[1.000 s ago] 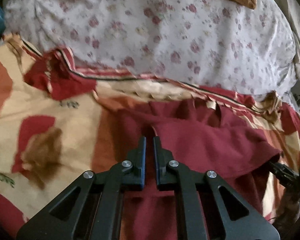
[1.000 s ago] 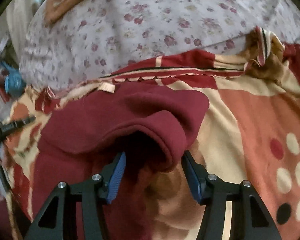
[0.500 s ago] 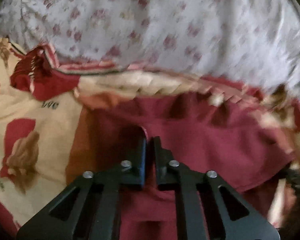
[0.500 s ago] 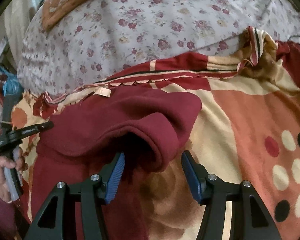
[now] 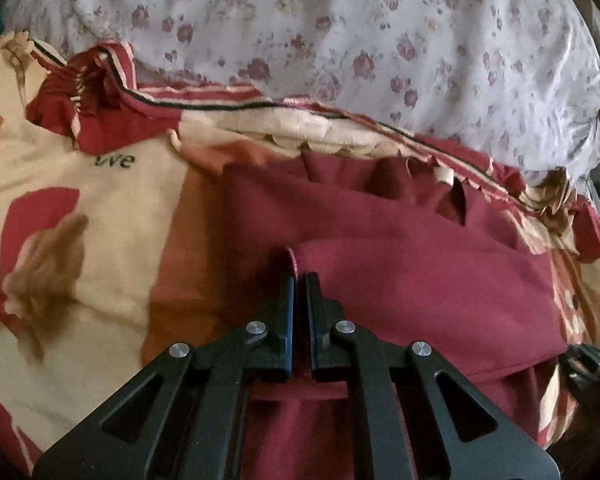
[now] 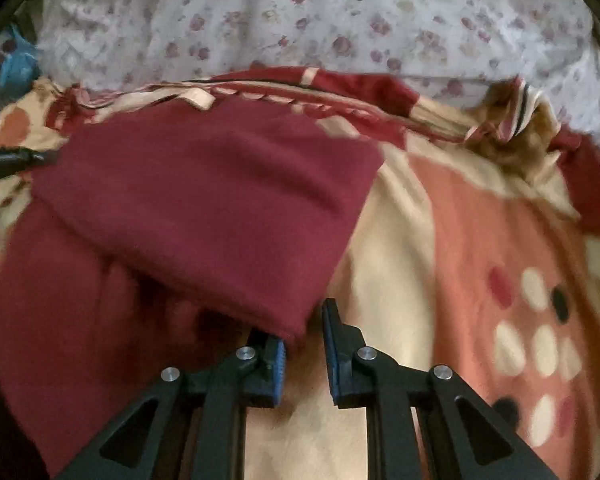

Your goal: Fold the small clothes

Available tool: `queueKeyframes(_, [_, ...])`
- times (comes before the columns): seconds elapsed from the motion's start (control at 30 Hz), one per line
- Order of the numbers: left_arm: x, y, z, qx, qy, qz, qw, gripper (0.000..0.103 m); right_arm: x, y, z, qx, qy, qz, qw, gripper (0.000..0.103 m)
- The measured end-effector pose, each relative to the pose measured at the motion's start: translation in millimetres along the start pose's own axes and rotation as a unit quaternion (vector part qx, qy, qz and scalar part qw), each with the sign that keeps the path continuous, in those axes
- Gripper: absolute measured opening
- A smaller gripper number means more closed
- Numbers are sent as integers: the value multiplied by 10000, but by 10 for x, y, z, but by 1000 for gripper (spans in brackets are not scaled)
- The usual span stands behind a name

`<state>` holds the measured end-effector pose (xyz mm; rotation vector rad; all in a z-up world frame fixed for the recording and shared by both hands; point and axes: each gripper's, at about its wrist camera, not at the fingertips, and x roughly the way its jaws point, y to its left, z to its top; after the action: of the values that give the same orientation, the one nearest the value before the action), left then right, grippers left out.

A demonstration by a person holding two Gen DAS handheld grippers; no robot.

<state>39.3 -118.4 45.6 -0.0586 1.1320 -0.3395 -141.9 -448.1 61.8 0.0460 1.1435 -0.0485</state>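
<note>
A dark red garment (image 5: 400, 280) lies folded over on the patterned bedcover (image 5: 100, 208). My left gripper (image 5: 300, 280) is shut on its folded edge, and a small loop of red cloth sticks up past the fingertips. In the right wrist view the same garment (image 6: 204, 208) lies flat, its top layer folded across. My right gripper (image 6: 304, 328) sits at that layer's near right corner with its jaws closing. The corner drapes over the left fingertip, a gap still shows between the pads, and bedcover is visible through it.
A white quilt with red flowers (image 5: 340, 40) is bunched along the far side. The bedcover's striped hem (image 6: 340, 108) runs just behind the garment. The left gripper's black tip (image 6: 12, 160) shows at the left edge of the right wrist view.
The right jaws have narrowed from wide around a raised fold to a small gap at its corner, and that fold now lies flat. The left gripper has sunk toward the bed, still shut.
</note>
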Motion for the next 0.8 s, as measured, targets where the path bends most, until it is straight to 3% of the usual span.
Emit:
queueKeyframes(0.03, [-15,-14,-12,62,-36,30,10000,4,-105,-57,3,94,-57,187,9998,20])
queueKeyframes(0.13, [-67,-34,14,161,-79,40,9998,4,-326,-192,38,223,-4,742,9970,55])
queueKeyframes(0.23, [-58,-23,16,138,-52,26,9999,4,-531,-298,94,147,-192,800,9965,56])
queueKeyframes(0.33, [-22,-17,6,116,-10,71,9999,4,-548,-474,213,670,-432,1122,9905,56])
queueKeyframes(0.4, [-20,-24,3,64,-23,87,9999,4,-302,-537,385,1020,-442,779,9907,56])
queueKeyframes(0.47, [-25,-20,7,6,-16,76,10000,4,15,-580,523,1340,-388,802,9870,56])
queueKeyframes(0.5, [-26,-23,12,0,-7,85,10000,4,148,-635,587,1469,-310,836,9851,54])
queueKeyframes(0.57, [-29,-22,13,13,-4,87,10000,4,471,-678,689,1705,-91,1023,9800,21])
queueKeyframes(0.6, [-32,-20,14,18,-8,81,10000,4,532,-658,724,1708,-78,1093,9792,18])
queueKeyframes(0.7, [-70,-25,7,9,-67,-38,10000,4,336,-563,796,1249,-535,689,9883,11])
queueKeyframes(0.8, [17,-65,-26,36,-26,-16,10000,4,241,-591,853,992,-820,-150,9916,2])
